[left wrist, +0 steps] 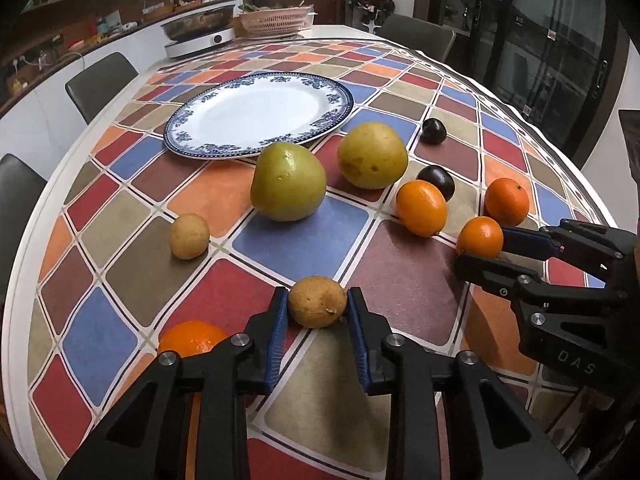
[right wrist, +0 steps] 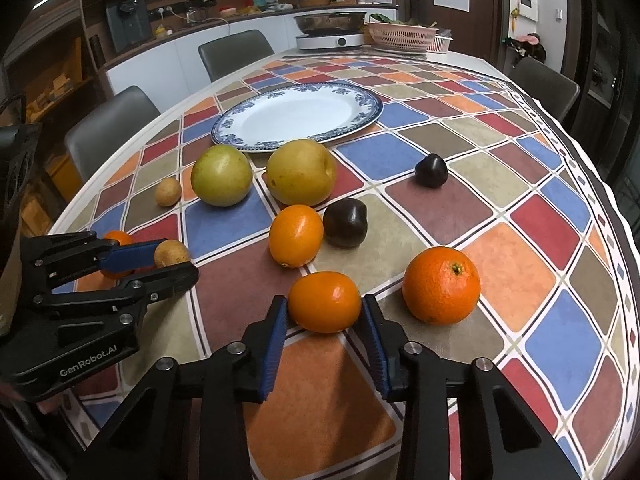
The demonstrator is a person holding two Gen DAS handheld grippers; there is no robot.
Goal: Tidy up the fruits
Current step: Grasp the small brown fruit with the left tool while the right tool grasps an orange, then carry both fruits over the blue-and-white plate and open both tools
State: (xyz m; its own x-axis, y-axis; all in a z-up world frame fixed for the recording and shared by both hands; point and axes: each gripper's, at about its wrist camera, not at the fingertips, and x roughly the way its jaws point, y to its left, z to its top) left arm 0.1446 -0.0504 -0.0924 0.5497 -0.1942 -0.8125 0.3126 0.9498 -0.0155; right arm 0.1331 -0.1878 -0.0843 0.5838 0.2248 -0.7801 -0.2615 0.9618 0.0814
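Note:
A small brown round fruit rests on the checked tablecloth with my left gripper shut on it, blue pads pressing both sides. My right gripper is shut on a small orange that also sits on the cloth. Each gripper shows in the other's view: the right gripper at the right, the left gripper at the left. An empty blue-rimmed white plate lies farther back. Between it and the grippers lie two large yellow-green fruits.
Loose on the cloth are two dark plums, two more oranges, a second small brown fruit and an orange by the left gripper. A cooker and pink basket stand at the far end; chairs ring the table.

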